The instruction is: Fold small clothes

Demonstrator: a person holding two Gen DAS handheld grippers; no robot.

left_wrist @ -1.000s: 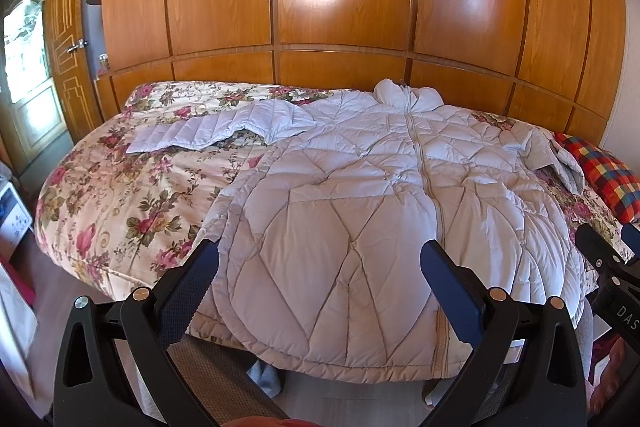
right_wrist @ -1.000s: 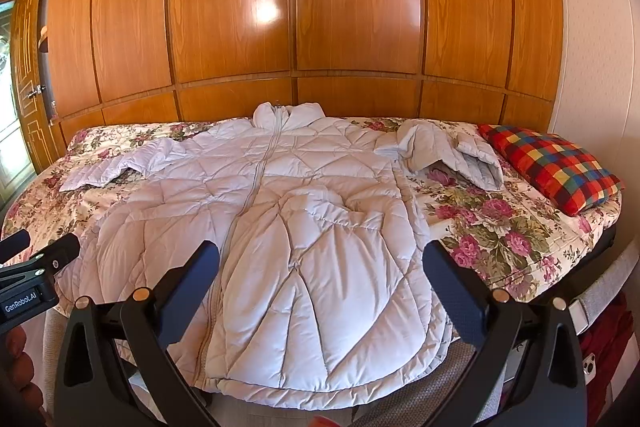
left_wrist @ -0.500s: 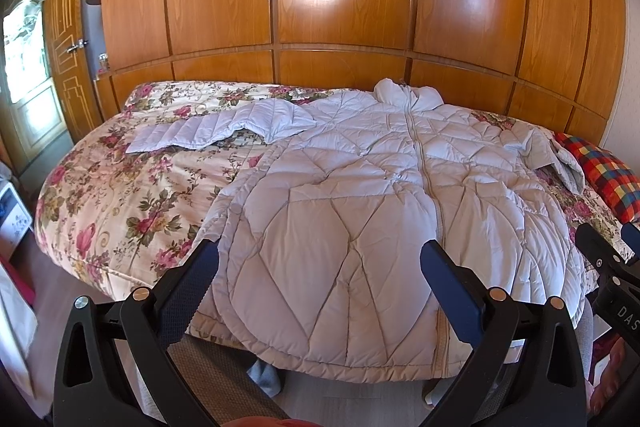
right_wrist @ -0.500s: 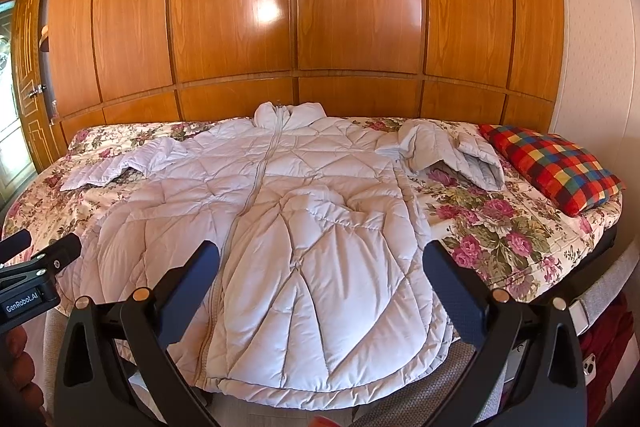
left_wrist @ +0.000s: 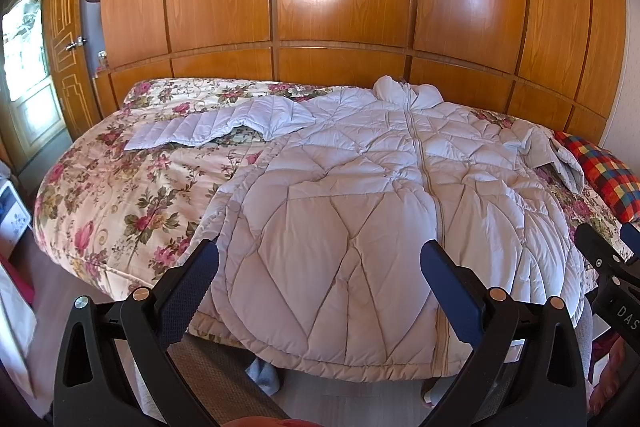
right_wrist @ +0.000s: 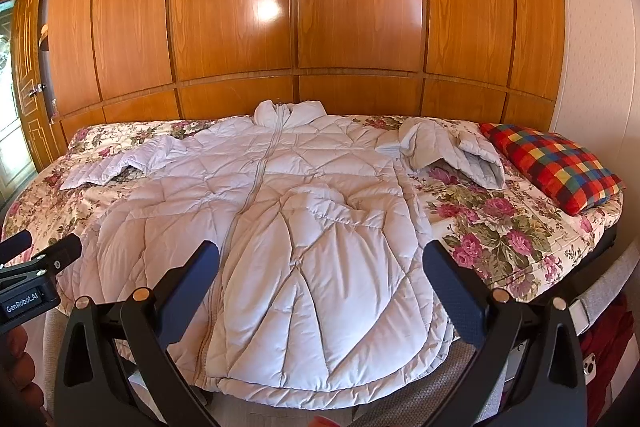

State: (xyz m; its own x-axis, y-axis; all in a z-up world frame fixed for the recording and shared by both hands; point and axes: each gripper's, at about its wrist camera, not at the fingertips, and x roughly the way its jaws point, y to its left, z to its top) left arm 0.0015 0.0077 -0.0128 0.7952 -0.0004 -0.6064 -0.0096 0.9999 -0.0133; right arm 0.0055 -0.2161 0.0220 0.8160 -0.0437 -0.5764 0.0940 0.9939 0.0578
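On the bed [right_wrist: 520,239], a pale quilted jacket [right_wrist: 320,227] is laid flat, zipped, collar toward the wooden wall panels [right_wrist: 360,7] and hem hanging over the near edge. One sleeve [left_wrist: 212,131] is stretched out across the floral bedspread [left_wrist: 120,195]; the other sleeve [right_wrist: 452,151] is crumpled beside a checked pillow [right_wrist: 556,167].

Writing is seen on the tools only: "GenRobot.AI" is read on the left tool [right_wrist: 36,247] where it enters the right wrist view, and the letters "DAS", cut off at the frame edge, are read on the right tool [left_wrist: 604,247] in the left wrist view.

Both tools are held released, jaws spread wide, above the hem and apart from the fabric.

A door [left_wrist: 60,47] with a handle and a bright window [left_wrist: 24,51] are shown fully only in the left wrist view, along with a grey cloth [left_wrist: 262,375] on the floor under the hem. The whole pillow, a white wall [right_wrist: 592,27] and a phone [right_wrist: 590,369] at the lower edge are shown only in the right wrist view.
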